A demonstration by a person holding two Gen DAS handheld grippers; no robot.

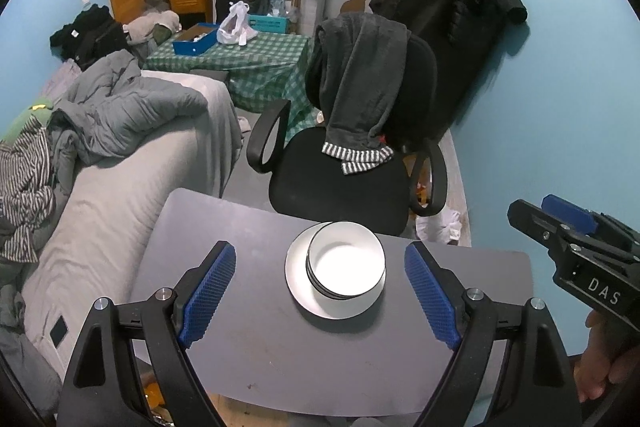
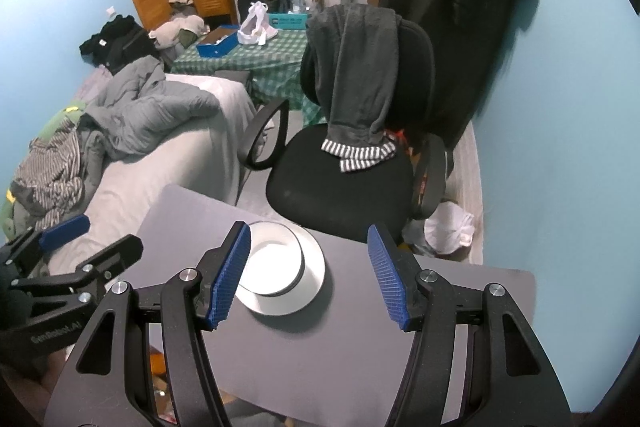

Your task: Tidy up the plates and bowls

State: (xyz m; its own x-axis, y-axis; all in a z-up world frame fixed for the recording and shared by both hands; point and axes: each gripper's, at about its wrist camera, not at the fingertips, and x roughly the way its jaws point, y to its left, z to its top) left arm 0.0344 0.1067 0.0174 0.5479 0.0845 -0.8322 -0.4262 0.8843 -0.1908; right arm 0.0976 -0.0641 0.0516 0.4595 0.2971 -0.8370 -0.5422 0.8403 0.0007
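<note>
A stack of white bowls (image 1: 346,259) sits on a white plate (image 1: 298,279) near the far edge of the grey table (image 1: 280,355). My left gripper (image 1: 320,291) is open and empty, its blue pads either side of the stack and above the table. In the right wrist view the bowls (image 2: 270,259) rest on the plate (image 2: 312,273), left of centre. My right gripper (image 2: 310,277) is open and empty, above the table; its left pad overlaps the bowls' near left edge. Each gripper shows at the other view's edge: the right one (image 1: 560,227) and the left one (image 2: 80,239).
A black office chair (image 1: 340,179) draped with a dark garment stands just beyond the table. A grey bed (image 1: 120,163) with a heaped duvet lies to the left. A blue wall (image 1: 560,107) is on the right. A white bag (image 2: 448,227) lies on the floor by the chair.
</note>
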